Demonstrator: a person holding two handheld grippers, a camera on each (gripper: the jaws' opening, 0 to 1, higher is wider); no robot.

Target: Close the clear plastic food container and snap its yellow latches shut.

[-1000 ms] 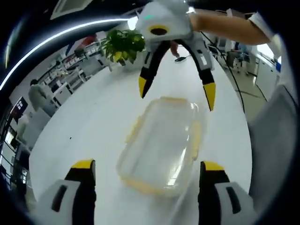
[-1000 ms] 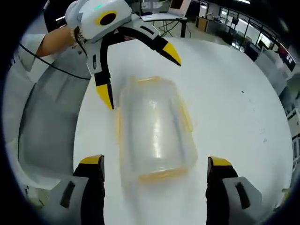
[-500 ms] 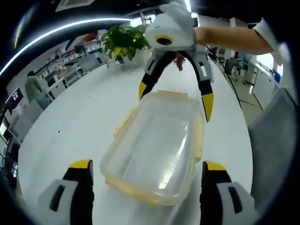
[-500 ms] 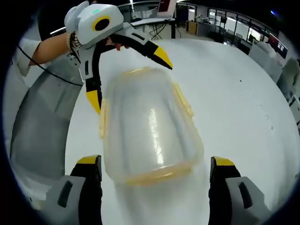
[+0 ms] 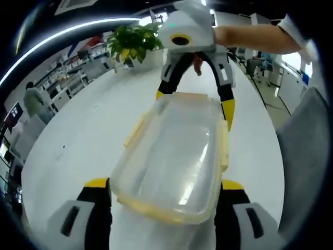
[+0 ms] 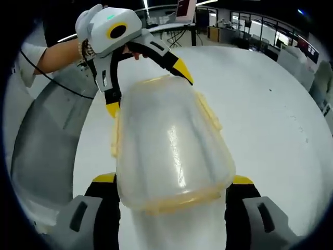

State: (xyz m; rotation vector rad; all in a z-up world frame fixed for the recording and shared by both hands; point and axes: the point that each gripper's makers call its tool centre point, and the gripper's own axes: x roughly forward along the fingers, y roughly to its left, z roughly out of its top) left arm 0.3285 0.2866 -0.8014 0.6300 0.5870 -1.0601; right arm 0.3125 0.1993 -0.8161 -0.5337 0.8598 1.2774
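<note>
Container (image 5: 174,151) of clear plastic with yellow latches (image 5: 223,146) lies lid-on upon the white table (image 5: 88,140), end-on between the two grippers. The left gripper (image 5: 161,200) has its jaws spread, one yellow-tipped jaw at each corner of the near end; the right gripper (image 5: 192,101) straddles the far end likewise. A potted plant (image 5: 132,44) stands at the table's far edge.

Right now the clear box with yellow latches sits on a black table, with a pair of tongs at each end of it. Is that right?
Not quite: the table is white, not black, as the left gripper view shows. The rest holds: the clear box has yellow latches, and the right tongs and left tongs flank its two ends.
</note>
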